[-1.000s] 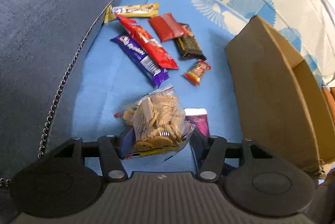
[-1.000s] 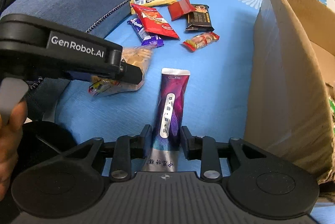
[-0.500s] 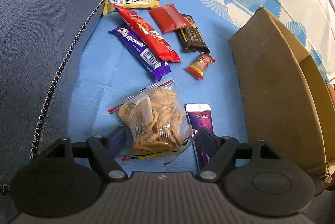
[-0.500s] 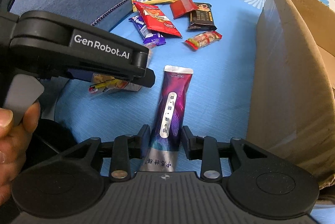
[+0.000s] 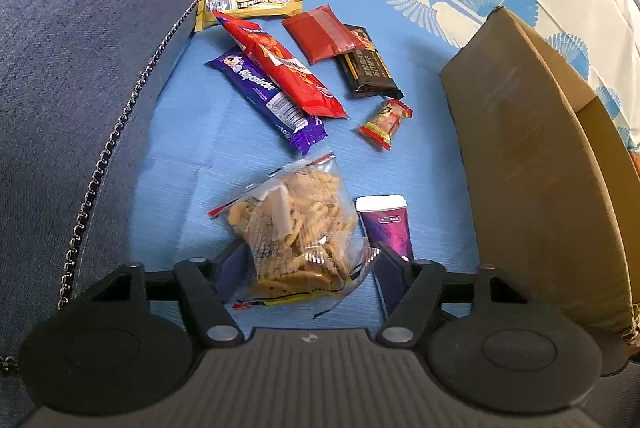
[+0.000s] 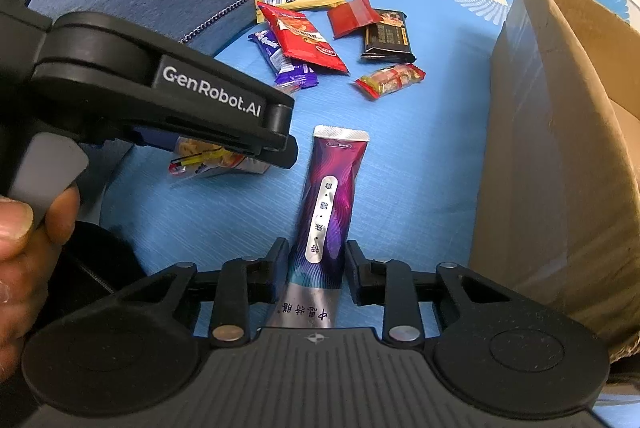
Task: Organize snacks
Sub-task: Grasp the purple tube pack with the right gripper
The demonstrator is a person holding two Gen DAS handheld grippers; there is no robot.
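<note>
My left gripper is shut on a clear bag of crackers, its jaws pressing the bag's near end; the bag's end also shows under that gripper in the right wrist view. My right gripper is shut on a purple sachet, which lies lengthwise on the blue cloth and shows beside the bag in the left wrist view. Further off lie a red packet, a purple bar, a yellow bar, a dark red pouch, a black bar and a small red candy.
An open cardboard box stands on the right, its wall close to both grippers. A dark blue cushion with a metal chain along its edge rises on the left. A hand holds the left gripper.
The left gripper has pulled back and up with the cracker bag, and its jaws stand wider on the bag. The right gripper has stayed shut on the purple sachet.
</note>
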